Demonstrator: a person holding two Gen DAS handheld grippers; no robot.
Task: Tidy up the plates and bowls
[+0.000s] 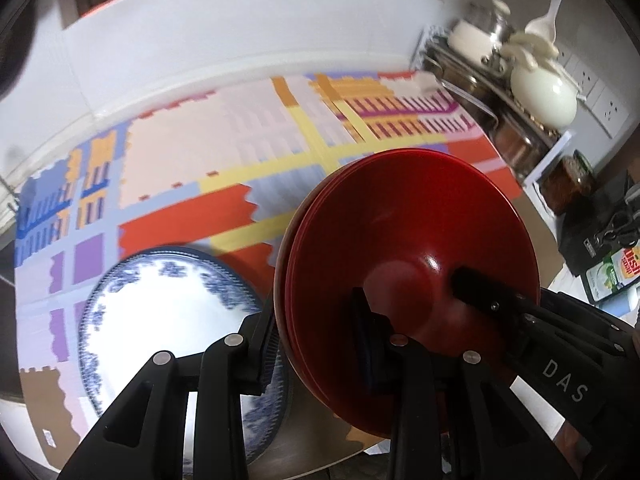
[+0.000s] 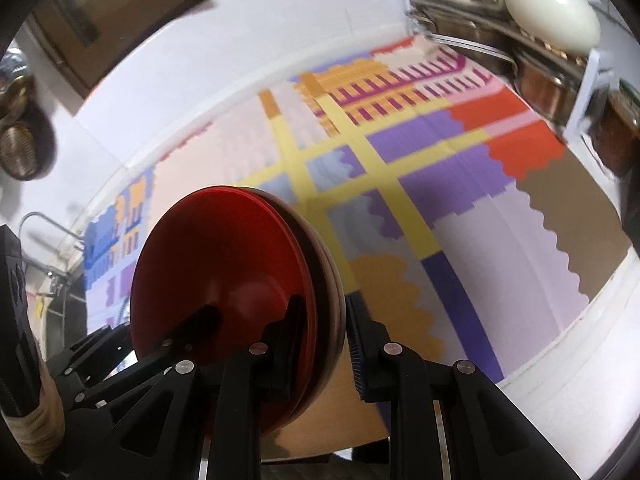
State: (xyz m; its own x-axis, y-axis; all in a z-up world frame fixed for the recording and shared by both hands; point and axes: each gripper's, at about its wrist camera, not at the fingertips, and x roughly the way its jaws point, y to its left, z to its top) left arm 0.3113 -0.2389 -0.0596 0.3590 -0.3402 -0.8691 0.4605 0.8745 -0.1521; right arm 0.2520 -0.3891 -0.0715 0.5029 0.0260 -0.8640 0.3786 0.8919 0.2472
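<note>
Here, glossy red bowls [image 1: 404,248] nested in a stack, pinched at opposite rims by both claws

Left claw [image 1: 316,344] and right claw [image 2: 320,344] each grip the smooth, round stack above the table's patchwork mat [image 1: 208,152]; a blue-patterned white plate [image 1: 168,312] lies at 8 o'clock, metal rack [image 1: 500,92] at 2 o'clock

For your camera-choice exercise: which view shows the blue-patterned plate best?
The left wrist view: the blue-patterned plate lies on the mat beside the red bowls, partly behind a finger. The right wrist view shows none of it.
</note>
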